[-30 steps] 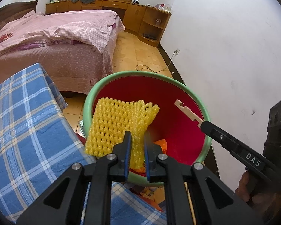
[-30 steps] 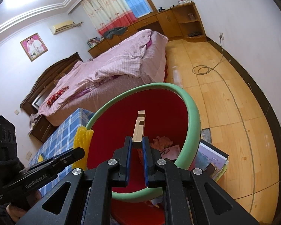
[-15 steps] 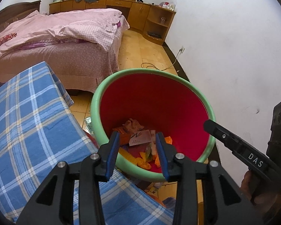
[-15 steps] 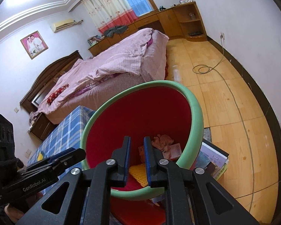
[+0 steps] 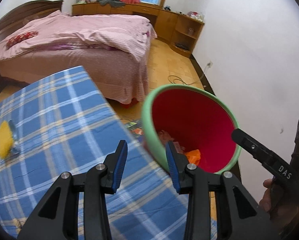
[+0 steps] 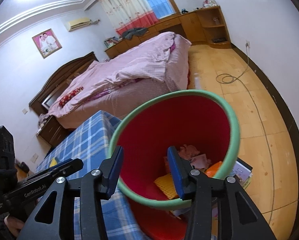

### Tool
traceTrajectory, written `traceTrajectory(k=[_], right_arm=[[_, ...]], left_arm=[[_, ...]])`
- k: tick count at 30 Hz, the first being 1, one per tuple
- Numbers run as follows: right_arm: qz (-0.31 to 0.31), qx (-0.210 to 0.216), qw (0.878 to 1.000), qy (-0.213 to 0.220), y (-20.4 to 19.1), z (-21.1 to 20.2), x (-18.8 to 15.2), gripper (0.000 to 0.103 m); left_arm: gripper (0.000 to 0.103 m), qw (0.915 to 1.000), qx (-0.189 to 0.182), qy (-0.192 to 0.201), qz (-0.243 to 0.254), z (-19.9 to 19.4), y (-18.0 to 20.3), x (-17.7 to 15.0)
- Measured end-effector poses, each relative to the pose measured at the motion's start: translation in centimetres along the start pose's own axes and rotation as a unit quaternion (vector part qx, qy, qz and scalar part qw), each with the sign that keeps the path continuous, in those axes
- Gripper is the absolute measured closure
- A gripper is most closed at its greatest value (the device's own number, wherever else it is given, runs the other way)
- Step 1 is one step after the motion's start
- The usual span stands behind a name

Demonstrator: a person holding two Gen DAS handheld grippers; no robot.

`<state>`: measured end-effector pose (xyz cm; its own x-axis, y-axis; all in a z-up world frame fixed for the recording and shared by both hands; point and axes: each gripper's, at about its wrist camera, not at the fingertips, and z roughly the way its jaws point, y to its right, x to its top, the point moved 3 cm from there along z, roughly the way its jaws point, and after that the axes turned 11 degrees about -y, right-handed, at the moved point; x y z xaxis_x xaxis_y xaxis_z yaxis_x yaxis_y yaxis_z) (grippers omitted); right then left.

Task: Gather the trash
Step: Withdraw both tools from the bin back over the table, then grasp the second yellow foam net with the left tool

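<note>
A red bin with a green rim (image 5: 147, 124) (image 6: 232, 124) stands beside the blue plaid table (image 5: 55, 132) (image 6: 85, 140). Inside it lie a yellow foam net (image 6: 165, 186), orange wrapper (image 5: 193, 156) (image 6: 214, 169) and crumpled paper (image 6: 189, 150). My left gripper (image 5: 146, 160) is open and empty over the table edge by the bin. My right gripper (image 6: 144, 166) is open and empty over the bin's near rim; it also shows in the left wrist view (image 5: 249, 142). A yellow piece (image 5: 4, 138) lies on the table at far left.
A bed with pink bedding (image 5: 79, 40) stands behind the table. Wooden cabinets (image 5: 181, 30) line the far wall. A cable (image 6: 229, 78) lies on the wooden floor. Books or papers (image 6: 241, 172) lie on the floor by the bin. A white wall is at the right.
My left gripper let go of the yellow foam net and my right let go of the wooden stick; both dropped into the bin. Both grippers opened. The left gripper swung left toward the table.
</note>
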<state>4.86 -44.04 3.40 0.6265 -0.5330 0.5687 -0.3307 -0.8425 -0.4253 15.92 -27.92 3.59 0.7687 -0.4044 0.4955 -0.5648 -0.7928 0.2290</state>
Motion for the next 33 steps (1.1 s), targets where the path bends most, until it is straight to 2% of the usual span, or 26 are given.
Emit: traceTrajectory(k=[9,12,23,26,30,33], right_arm=[[-0.032,0.019,0.999,-0.016,-4.6,1.5,0.1,0.051],[-0.042,0.025,0.999,-0.022,-6.0,2.2,0.0,0.046],[-0.083,0.039,0.994,-0.062,-11.0,5.8,-0.4,0.045],[-0.094,0.042,0.992,-0.071,-12.4,6.9,-0.4,0.041],[-0.105,0.043,0.99,-0.083,-13.9,8.2,-0.7,0.04],[-0.109,0.041,0.989,-0.093,-14.7,9.4,-0.9,0.04]], left_arm=[[0.064,0.9982,0.026,0.025,-0.049,-2.6,-5.7,-0.3],[0.063,0.9968,0.035,0.032,-0.065,-3.4,-7.8,-0.4],[0.063,0.9869,0.076,0.052,-0.132,-5.8,-15.7,-1.8],[0.063,0.984,0.086,0.055,-0.146,-6.1,-17.6,-2.0],[0.053,0.9789,0.102,0.06,-0.166,-6.4,-20.2,-2.0],[0.053,0.9757,0.111,0.059,-0.179,-6.2,-22.2,-2.0]])
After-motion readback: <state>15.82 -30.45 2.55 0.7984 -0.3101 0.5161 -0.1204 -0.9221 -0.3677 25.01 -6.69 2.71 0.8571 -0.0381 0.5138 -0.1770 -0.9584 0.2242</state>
